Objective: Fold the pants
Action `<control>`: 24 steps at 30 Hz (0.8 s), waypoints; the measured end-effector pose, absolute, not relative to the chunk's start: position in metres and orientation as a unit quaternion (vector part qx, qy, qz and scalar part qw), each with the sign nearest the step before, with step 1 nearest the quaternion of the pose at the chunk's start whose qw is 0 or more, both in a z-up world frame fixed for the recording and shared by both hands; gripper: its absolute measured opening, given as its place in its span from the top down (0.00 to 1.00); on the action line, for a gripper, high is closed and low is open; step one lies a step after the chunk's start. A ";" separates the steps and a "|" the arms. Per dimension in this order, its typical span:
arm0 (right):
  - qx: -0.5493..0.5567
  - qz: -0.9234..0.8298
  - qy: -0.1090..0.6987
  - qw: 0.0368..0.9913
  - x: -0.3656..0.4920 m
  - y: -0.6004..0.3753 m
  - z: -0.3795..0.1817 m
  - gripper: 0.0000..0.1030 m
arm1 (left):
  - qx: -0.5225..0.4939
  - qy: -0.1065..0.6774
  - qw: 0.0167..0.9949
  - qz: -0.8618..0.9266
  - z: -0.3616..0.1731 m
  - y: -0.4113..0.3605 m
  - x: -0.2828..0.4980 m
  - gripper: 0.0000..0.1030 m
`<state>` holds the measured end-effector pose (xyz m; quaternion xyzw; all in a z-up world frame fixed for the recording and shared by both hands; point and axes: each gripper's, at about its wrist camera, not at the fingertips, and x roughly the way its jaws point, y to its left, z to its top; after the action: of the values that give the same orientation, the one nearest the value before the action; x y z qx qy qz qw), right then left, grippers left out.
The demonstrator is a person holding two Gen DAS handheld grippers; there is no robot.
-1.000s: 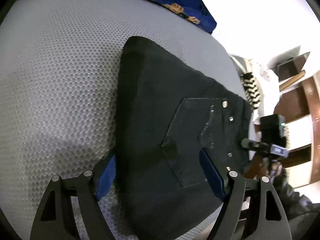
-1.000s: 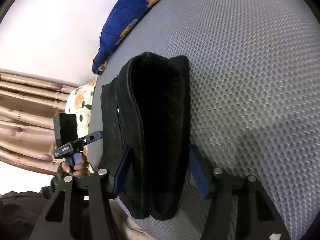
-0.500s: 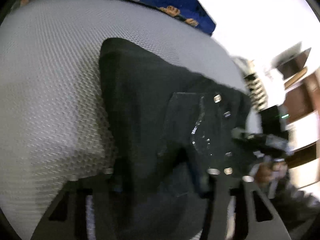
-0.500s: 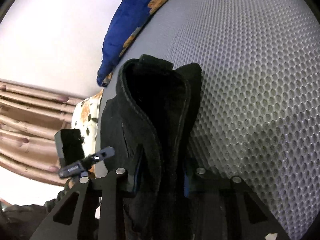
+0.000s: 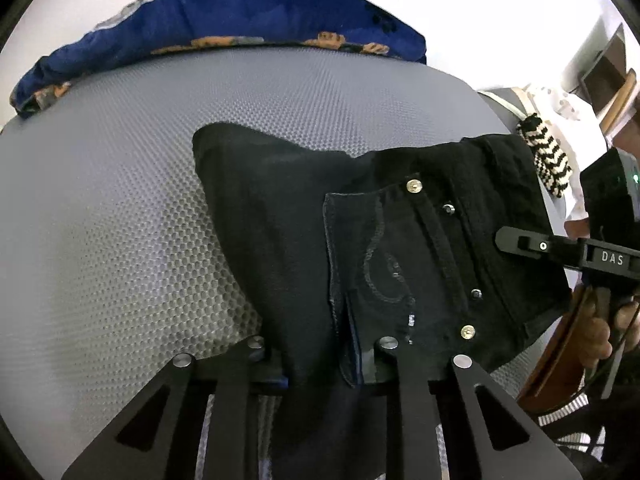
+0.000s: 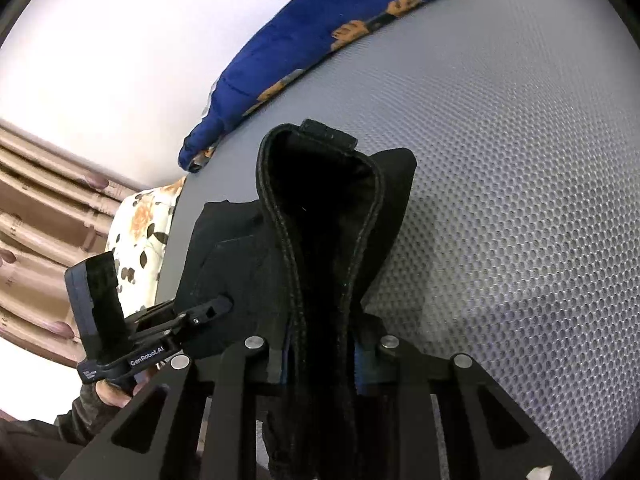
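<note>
Our black jeans (image 5: 360, 248) lie folded on the grey mesh mattress (image 5: 120, 200), near edge raised. Our left gripper (image 5: 320, 364) and right gripper (image 6: 320, 356) are closing on 2 points of it, probably to carry the fold farther.

This looks like a bedroom in a home. The work surface is a grey mattress (image 5: 120, 200) with a honeycomb-textured cover, and a dark blue pillow (image 5: 224, 20) with orange motifs lies along its far edge against a plain white wall (image 6: 120, 40). At the mattress's left side, a cream cloth with a floral print (image 6: 136, 232) hangs beside ribbed brown wooden furniture (image 6: 36, 208). At the right, wooden shelving (image 5: 612, 72) stands near a black-and-white knitted item (image 5: 546, 156).
</note>
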<state>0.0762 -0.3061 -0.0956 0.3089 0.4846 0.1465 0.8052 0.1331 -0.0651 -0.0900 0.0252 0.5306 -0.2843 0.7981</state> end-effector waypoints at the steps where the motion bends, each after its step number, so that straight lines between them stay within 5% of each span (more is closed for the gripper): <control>1: 0.304 0.148 0.485 0.806 0.079 -0.301 -0.093 0.79 | 0.024 0.529 0.800 -0.284 -0.087 -0.060 0.132 0.81; 24: 0.301 0.197 0.480 0.800 0.195 -0.246 -0.086 0.80 | -0.009 0.492 0.841 -0.227 -0.064 0.004 0.214 0.84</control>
<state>0.1953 -0.2457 -0.0859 0.3008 0.4799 0.1969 0.8003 0.2138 0.0035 -0.0638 -0.0089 0.4921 -0.2265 0.8405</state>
